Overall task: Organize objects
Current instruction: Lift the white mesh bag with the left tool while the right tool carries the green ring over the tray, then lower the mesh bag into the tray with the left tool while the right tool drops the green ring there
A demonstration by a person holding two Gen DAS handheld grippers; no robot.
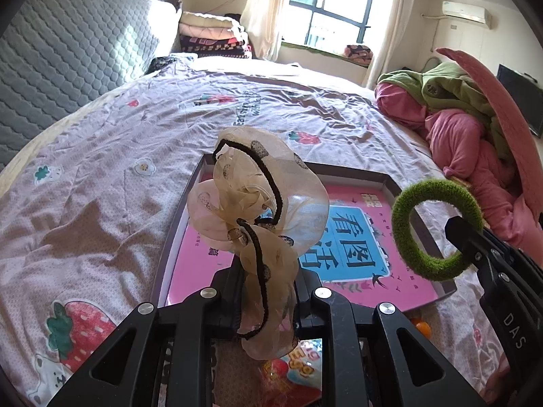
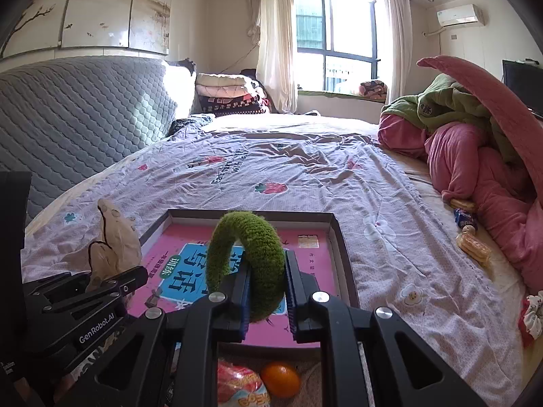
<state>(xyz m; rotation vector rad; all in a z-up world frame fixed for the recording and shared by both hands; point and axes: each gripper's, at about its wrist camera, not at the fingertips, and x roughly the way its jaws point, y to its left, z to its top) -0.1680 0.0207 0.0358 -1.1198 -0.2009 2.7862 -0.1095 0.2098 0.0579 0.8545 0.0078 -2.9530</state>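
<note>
My left gripper (image 1: 264, 278) is shut on a beige sheer hair scrunchie (image 1: 237, 200) with black dots and a black elastic, which stands up from between the fingers. It is over the near left part of a shallow dark-rimmed box (image 1: 359, 171) that lies on the bed with a pink and blue book (image 1: 353, 237) inside. My right gripper (image 2: 266, 271) is shut on a fuzzy green hair tie (image 2: 237, 234), held upright over the near edge of the box (image 2: 339, 237). In the right wrist view the left gripper (image 2: 135, 276) and the scrunchie (image 2: 115, 240) show at the left.
A heap of pink and green clothes (image 2: 475, 156) fills the bed's right side, with snack packets (image 2: 473, 244) beside it. An orange ball (image 2: 281, 380) and a colourful packet (image 2: 237, 386) lie below the grippers. A grey quilted headboard (image 2: 85, 118) stands at the left.
</note>
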